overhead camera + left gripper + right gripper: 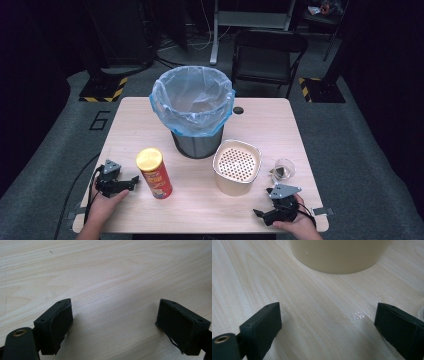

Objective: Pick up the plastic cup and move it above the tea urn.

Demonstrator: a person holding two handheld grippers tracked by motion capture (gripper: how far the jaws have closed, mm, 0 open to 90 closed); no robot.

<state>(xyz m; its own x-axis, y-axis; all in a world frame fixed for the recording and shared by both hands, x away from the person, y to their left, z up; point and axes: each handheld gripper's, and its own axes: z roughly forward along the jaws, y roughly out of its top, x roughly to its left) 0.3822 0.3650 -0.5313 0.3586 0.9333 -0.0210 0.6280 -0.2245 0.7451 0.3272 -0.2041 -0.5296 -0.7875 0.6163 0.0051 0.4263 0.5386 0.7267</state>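
Nothing is being held yet: left gripper [131,181] is resting spread beside the chip can [154,173], right gripper [260,214] spread near it

A light wooden table [280,125] with a small dark round hole [238,110] near its far edge stands on grey carpet [350,145], lit brightly from above while the room's edges fall into darkness. Beyond it, upper centre-right of the frame, sits a black folding chair [267,55]. A white "6" [99,120] marks the floor at left. Yellow-and-black hazard-striped bases [103,90] lie at upper left and upper right, and a grey metal stand [216,30] rises at top centre.
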